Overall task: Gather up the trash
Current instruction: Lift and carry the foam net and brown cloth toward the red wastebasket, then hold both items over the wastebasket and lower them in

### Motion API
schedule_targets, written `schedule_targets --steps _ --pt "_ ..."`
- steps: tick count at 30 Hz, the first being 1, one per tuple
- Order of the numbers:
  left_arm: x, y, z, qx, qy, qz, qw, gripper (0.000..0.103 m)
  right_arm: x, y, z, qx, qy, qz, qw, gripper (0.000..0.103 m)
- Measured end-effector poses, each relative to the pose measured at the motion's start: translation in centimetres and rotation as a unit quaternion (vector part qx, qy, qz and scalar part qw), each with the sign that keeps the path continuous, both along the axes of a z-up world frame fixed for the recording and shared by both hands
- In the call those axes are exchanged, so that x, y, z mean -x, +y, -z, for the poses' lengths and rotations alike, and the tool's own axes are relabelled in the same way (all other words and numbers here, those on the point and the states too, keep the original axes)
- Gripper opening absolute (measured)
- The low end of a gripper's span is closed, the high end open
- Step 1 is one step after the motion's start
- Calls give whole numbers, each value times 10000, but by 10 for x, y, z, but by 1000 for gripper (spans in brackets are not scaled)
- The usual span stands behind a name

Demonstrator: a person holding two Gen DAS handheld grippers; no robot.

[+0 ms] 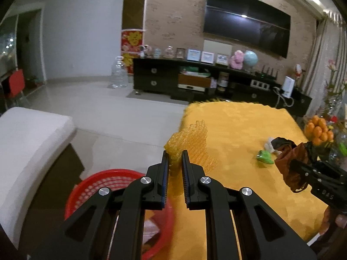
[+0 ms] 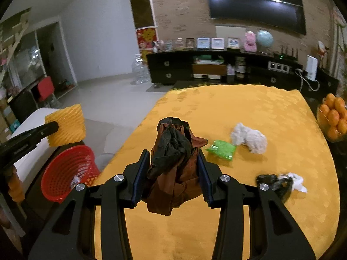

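My left gripper (image 1: 175, 155) is shut on a yellow foam fruit net (image 1: 190, 143), held in the air near the left edge of the yellow-clothed table (image 1: 249, 125). The same net (image 2: 66, 126) shows at the left of the right wrist view, above the red mesh basket (image 2: 67, 173). That basket (image 1: 104, 186) sits on the floor, below and left of my left fingers. My right gripper (image 2: 173, 153) is shut on a crumpled brown-and-black bag (image 2: 173, 158), lifted over the table. On the cloth lie a green wrapper (image 2: 222, 149), a white tissue wad (image 2: 249, 138), and a black-and-white scrap (image 2: 282, 182).
A white sofa cushion (image 1: 28, 147) lies left of the basket. A bowl of oranges (image 2: 334, 117) stands at the table's right edge. Behind the table are a dark TV cabinet (image 2: 216, 69) with ornaments and a large water bottle (image 2: 139, 69) on tiled floor.
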State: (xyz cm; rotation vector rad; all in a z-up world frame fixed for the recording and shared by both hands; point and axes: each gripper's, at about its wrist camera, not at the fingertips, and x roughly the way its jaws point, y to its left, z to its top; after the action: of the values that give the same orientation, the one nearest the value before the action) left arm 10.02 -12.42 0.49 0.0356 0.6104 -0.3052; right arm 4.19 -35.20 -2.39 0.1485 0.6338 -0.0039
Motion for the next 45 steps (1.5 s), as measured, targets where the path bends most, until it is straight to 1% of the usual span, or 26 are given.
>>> schedule_targets --steps 2,8,20,23,31,33,35,38,41,45 --pt "0 8 0 -64 -11 -105 9999 11 -3 7 -1 -6 5 -81 10000 42" --pt "-4 36 2 -21 85 -405 9991 11 -14 32 -2 -39 32 -342 9994 42" --pt "-6 68 2 -54 183 -903 9957 11 -35 89 -8 -48 92 -954 9954 42" --pt "-6 75 2 -94 170 -1034 9945 11 -42 100 -13 -163 103 -1118 9935 42" --pt "-9 92 5 -84 258 -1280 9914 11 -65 136 -40 -148 -30 -1610 9868 42" --pt "-10 95 7 -107 275 -1326 9907 11 -70 146 -43 -114 -65 -1773 9841 42" --pt "-13 97 9 -143 303 -1373 9900 11 -73 152 -40 -98 -56 -1877 9822 42" --pt "-16 101 15 -211 366 -1437 9887 11 -77 156 -28 -97 9 -1954 9807 42" --pt "-20 106 21 -249 466 -1512 9871 11 -86 161 -12 -109 226 -1977 9799 42" --pt "-24 109 26 -263 559 -1572 9856 11 -89 167 -7 -163 297 -2009 9790 42"
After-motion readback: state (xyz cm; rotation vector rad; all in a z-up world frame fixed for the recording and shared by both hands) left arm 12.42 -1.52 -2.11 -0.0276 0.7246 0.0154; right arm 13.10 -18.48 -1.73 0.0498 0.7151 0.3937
